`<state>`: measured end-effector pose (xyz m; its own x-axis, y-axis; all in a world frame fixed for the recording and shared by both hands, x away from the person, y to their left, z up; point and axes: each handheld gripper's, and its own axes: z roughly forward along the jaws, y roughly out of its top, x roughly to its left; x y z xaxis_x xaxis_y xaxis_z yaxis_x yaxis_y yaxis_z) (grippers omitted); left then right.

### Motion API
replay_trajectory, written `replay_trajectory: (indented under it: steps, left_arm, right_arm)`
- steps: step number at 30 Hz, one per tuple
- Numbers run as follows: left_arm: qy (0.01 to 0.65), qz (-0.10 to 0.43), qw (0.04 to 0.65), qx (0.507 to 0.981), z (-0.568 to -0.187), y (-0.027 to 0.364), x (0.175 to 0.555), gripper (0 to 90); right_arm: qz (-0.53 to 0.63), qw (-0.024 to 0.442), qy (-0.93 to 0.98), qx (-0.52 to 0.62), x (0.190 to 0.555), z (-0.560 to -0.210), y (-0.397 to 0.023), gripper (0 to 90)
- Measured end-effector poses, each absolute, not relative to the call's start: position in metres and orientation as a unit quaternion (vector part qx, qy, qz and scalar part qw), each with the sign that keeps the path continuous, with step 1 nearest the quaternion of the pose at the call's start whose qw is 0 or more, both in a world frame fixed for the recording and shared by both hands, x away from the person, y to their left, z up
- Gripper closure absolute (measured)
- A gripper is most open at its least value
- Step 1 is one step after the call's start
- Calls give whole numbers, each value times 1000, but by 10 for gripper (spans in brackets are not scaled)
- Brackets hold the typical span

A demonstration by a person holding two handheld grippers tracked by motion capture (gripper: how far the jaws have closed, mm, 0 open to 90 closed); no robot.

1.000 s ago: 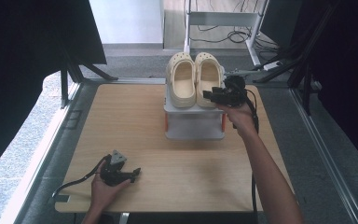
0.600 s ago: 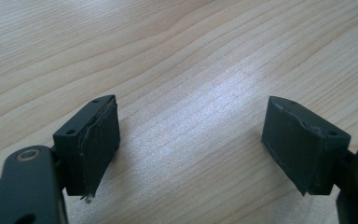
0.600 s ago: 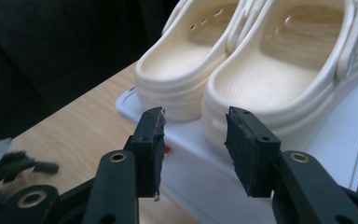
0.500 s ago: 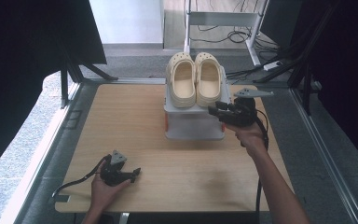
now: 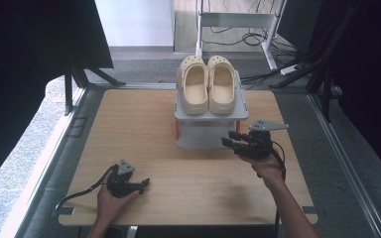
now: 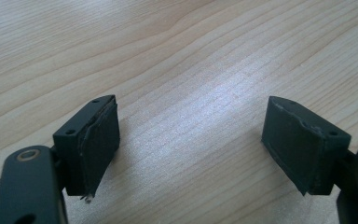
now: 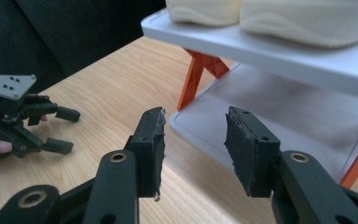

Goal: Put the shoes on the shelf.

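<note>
High view: wooden table. A white two-level rack sits far-centre, with a pair of cream clogs on its top shelf, side by side, toes far. My right gripper is held in my right hand just right of the rack's near right corner, jaws pointing left toward the rack front, apart from it. My left gripper rests low at the near left of the table in my left hand, jaws pointing right, well apart from the rack.

Left gripper view: jaws wide open, nothing between the pads, bare wood grain below them.

Right gripper view: jaws partly open, a moderate gap, holding nothing. Pads are worn at the edges. Beyond them is the rack's lower shelf, empty, with orange legs under the top shelf. Clog soles are at the top edge. The left gripper is at the left on the table, open.
</note>
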<state>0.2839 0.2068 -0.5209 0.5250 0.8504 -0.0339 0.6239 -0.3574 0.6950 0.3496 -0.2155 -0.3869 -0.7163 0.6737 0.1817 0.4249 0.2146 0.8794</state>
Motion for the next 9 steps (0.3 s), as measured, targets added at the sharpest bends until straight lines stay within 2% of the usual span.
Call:
replay_trajectory:
  steps: [9]
  left_arm:
    - [458, 169, 335, 806, -521, 207, 284, 194]
  right_arm:
    - [509, 117, 773, 359, 349, -396, -215, 548]
